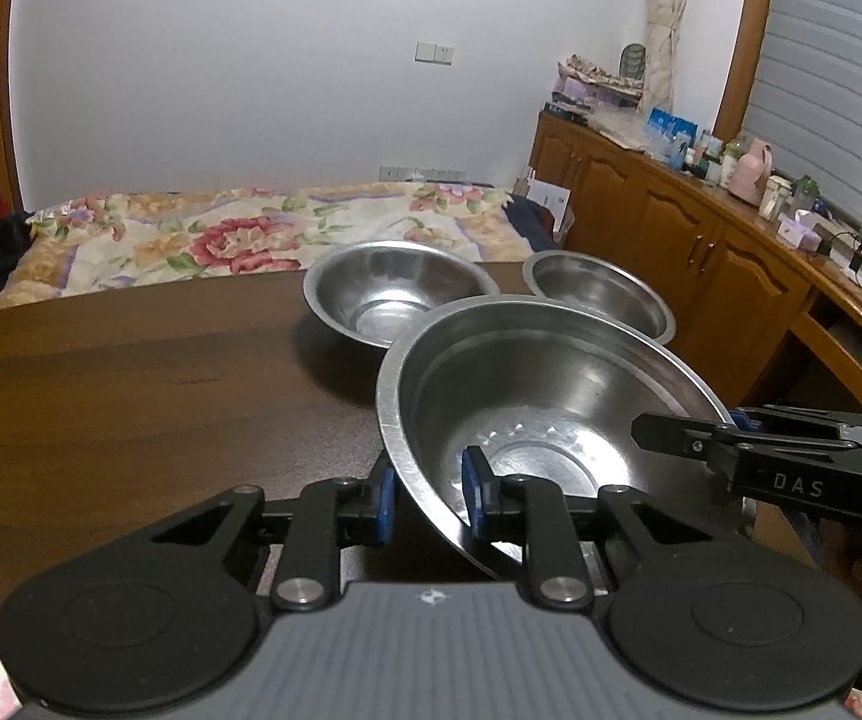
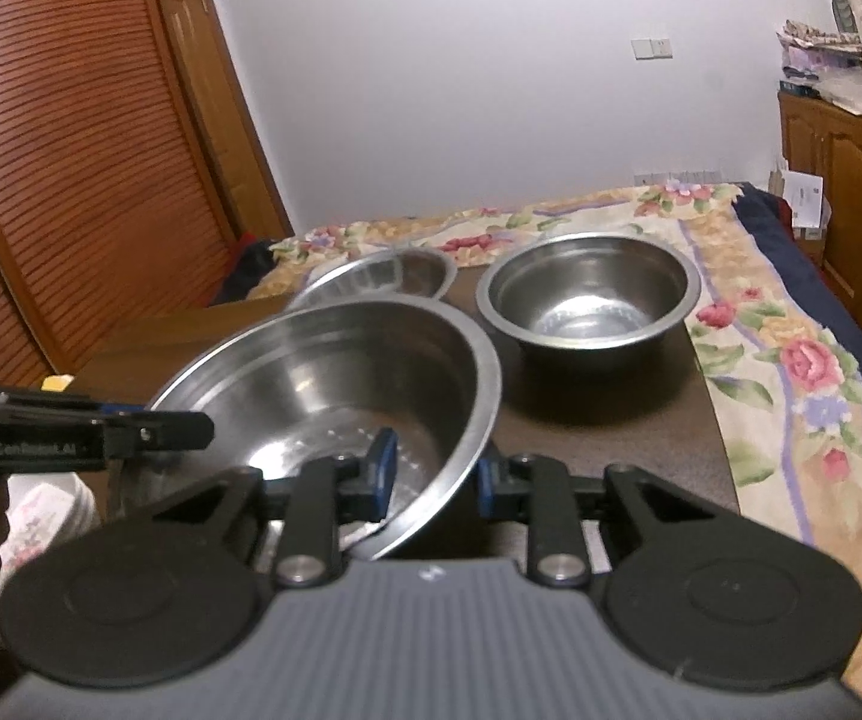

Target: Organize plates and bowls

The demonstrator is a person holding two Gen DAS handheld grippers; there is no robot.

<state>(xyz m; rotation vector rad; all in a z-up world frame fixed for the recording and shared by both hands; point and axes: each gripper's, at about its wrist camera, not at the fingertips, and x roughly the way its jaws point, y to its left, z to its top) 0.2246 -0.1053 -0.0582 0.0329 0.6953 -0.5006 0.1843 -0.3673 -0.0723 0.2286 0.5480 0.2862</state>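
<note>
A large steel bowl (image 1: 551, 414) is held tilted above the dark wooden table (image 1: 131, 396) by both grippers. My left gripper (image 1: 428, 501) is shut on its near-left rim. My right gripper (image 2: 434, 477) is shut on its right rim; it also shows in the left wrist view (image 1: 731, 426). The large bowl also shows in the right wrist view (image 2: 335, 378). Two smaller steel bowls stand behind it: one at the middle (image 1: 398, 291) (image 2: 395, 276) and one at the table's far right corner (image 1: 599, 291) (image 2: 590, 294).
A bed with a floral cover (image 1: 251, 234) lies just past the table's far edge. A wooden cabinet (image 1: 701, 252) with clutter on top runs along the right. A white floral dish (image 2: 47, 510) shows at the lower left, below the left gripper.
</note>
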